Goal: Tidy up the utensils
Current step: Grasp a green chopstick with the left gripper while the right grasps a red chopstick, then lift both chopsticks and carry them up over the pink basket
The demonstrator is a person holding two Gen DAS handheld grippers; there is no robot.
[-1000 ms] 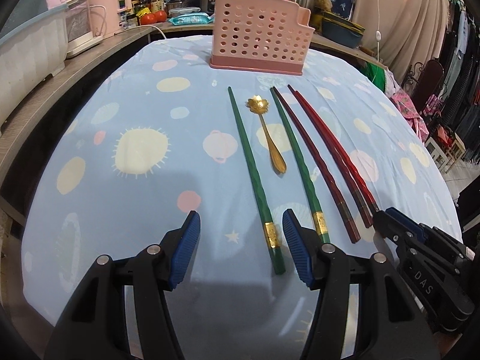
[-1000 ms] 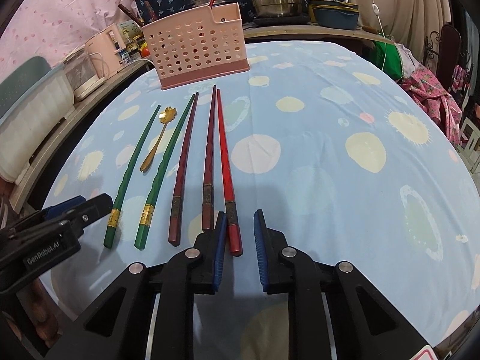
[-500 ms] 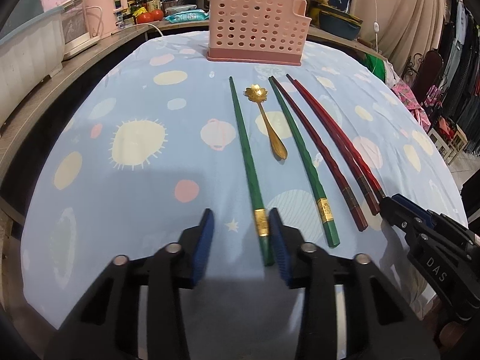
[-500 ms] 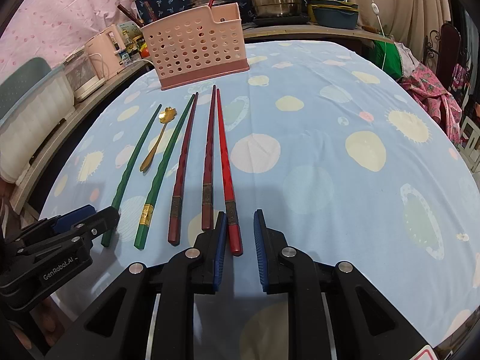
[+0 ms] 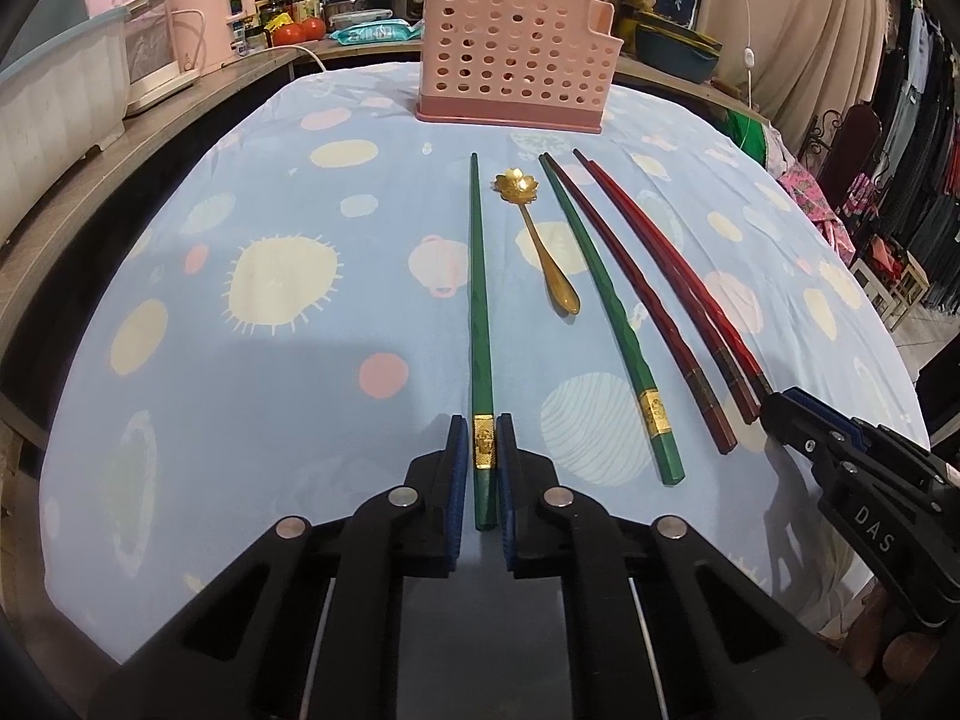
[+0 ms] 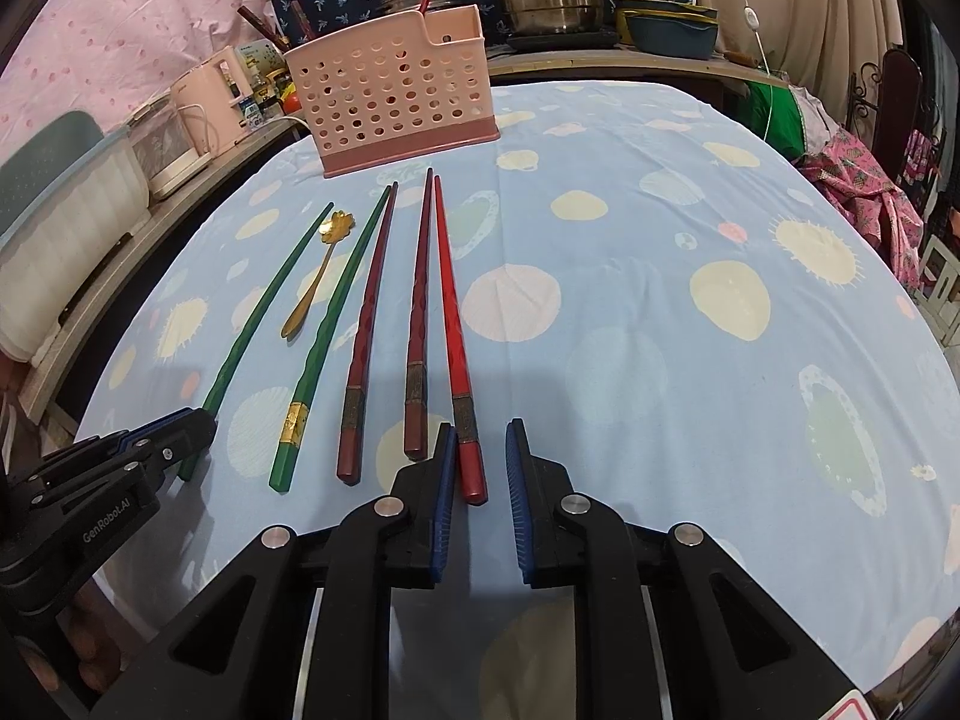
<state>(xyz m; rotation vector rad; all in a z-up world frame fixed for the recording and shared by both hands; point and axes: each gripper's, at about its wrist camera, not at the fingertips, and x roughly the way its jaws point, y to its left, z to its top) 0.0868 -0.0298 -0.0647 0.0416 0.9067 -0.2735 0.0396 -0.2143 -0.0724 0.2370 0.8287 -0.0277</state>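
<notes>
We are holding our left gripper (image 5: 485,441) low over the near edge of the table, its two blue pads closing in on the thick end of the leftmost green chopstick (image 5: 480,300), one pad on each side at the gold band; the pads look pressed against it, and the chopstick is lying flat on the cloth. Our right gripper (image 6: 477,462) is sitting with its jaws partly apart around the thick end of the bright red chopstick (image 6: 451,306); the left pad is right beside the stick, while a clear gap is showing at the right pad, so nothing is being squeezed there.

Between those two sticks, the other utensils are lying in a row on the blue spotted tablecloth (image 6: 630,312): a gold spoon (image 5: 543,252) with a flower-shaped bowl, a second green chopstick (image 5: 606,312), and two dark red chopsticks (image 6: 366,324), all pointing toward the pink perforated basket (image 5: 516,69) standing at the far side of the table. A few utensil handles are sticking up out of that basket in the right wrist view.
</notes>
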